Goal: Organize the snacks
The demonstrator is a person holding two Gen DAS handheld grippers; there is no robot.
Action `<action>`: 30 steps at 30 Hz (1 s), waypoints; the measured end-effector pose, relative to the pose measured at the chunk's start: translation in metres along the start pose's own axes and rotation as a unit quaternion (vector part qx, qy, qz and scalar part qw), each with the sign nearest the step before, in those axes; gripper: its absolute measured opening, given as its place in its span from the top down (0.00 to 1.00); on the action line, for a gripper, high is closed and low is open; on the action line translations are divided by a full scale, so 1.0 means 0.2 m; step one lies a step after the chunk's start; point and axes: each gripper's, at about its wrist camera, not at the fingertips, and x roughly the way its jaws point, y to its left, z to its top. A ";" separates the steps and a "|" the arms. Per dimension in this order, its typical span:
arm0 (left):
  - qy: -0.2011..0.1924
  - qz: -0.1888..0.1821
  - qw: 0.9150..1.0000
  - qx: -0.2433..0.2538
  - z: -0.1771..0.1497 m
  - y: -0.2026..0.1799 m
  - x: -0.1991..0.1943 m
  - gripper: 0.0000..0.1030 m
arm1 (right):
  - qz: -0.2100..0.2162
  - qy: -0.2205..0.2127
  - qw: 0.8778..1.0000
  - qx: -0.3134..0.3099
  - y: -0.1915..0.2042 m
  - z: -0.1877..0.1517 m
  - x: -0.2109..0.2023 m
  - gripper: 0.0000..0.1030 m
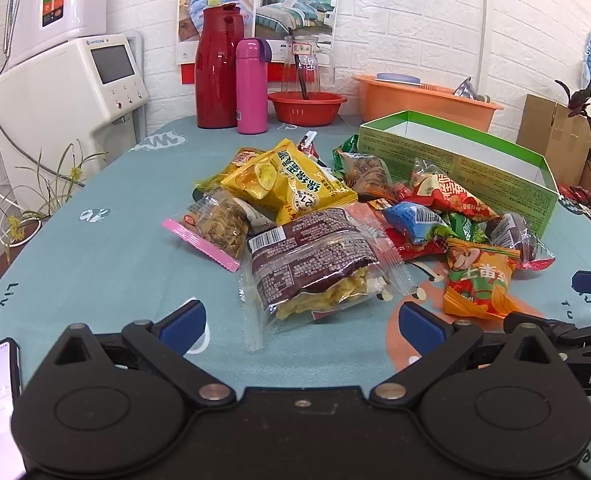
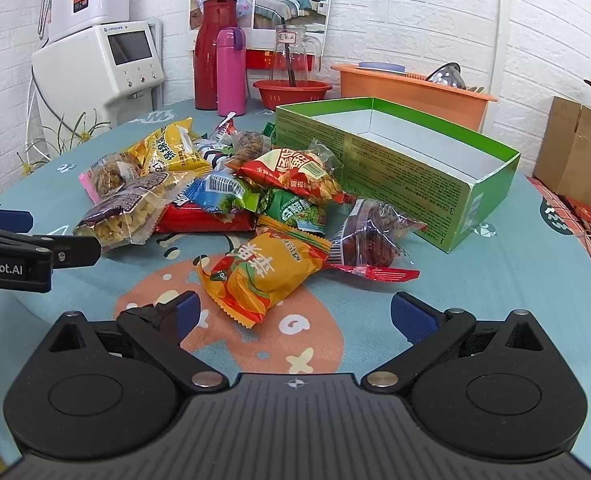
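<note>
Snacks (image 2: 231, 192) heaped on counter (image 1: 95, 256) beside empty green box (image 2: 411, 160) — both grippers' jaws spread, empty. Risk: crinkly overlapping wrappers — a pinch may drag neighbours or slip.

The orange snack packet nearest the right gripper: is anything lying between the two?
No. In the right wrist view only bare tablecloth lies between the open right gripper and the orange snack packet.
</note>
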 end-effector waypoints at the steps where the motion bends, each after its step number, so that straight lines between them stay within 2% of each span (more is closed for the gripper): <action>1: 0.000 0.000 1.000 0.000 0.00 0.00 0.00 0.00 | 0.000 0.000 1.000 -0.001 0.00 0.00 0.00 0.00; 6: -0.001 -0.002 1.000 -0.006 0.00 0.03 0.01 0.00 | -0.002 0.000 1.000 -0.002 0.02 0.01 0.02 0.00; 8: -0.003 -0.016 1.000 -0.016 0.01 0.06 0.00 0.00 | 0.000 -0.013 1.000 0.010 0.02 0.02 0.01 0.00; 9: -0.003 -0.031 0.999 -0.025 0.01 0.08 0.00 0.00 | 0.011 -0.024 0.999 0.020 0.01 0.03 0.01 0.00; 12: 0.006 -0.087 0.994 -0.073 0.04 0.21 0.00 0.00 | 0.078 -0.055 0.994 0.055 -0.01 0.07 -0.01 0.00; 17: 0.027 -0.124 0.980 -0.152 0.06 0.39 0.03 0.00 | 0.189 -0.022 0.981 0.038 0.10 0.18 0.07 0.00; 21: 0.039 -0.157 0.970 -0.181 0.09 0.46 0.07 0.00 | 0.225 0.002 0.974 0.034 0.22 0.26 0.19 0.00; 24: 0.052 -0.160 0.968 -0.188 0.11 0.48 0.13 0.00 | 0.228 0.017 0.973 0.043 0.27 0.29 0.29 0.00; 25: 0.057 -0.160 0.967 -0.189 0.11 0.48 0.15 0.00 | 0.227 0.027 0.972 0.052 0.27 0.29 0.32 0.03; 26: 0.061 -0.162 0.967 -0.188 0.11 0.49 0.16 0.04 | 0.235 0.043 0.969 0.066 0.25 0.27 0.35 0.24; 28: 0.070 -0.168 0.965 -0.188 0.11 0.48 0.19 0.07 | 0.257 0.050 0.961 0.084 0.21 0.24 0.34 0.31; 30: 0.081 -0.180 0.962 -0.189 0.11 0.47 0.22 0.24 | 0.259 0.053 0.961 0.078 0.18 0.20 0.29 0.36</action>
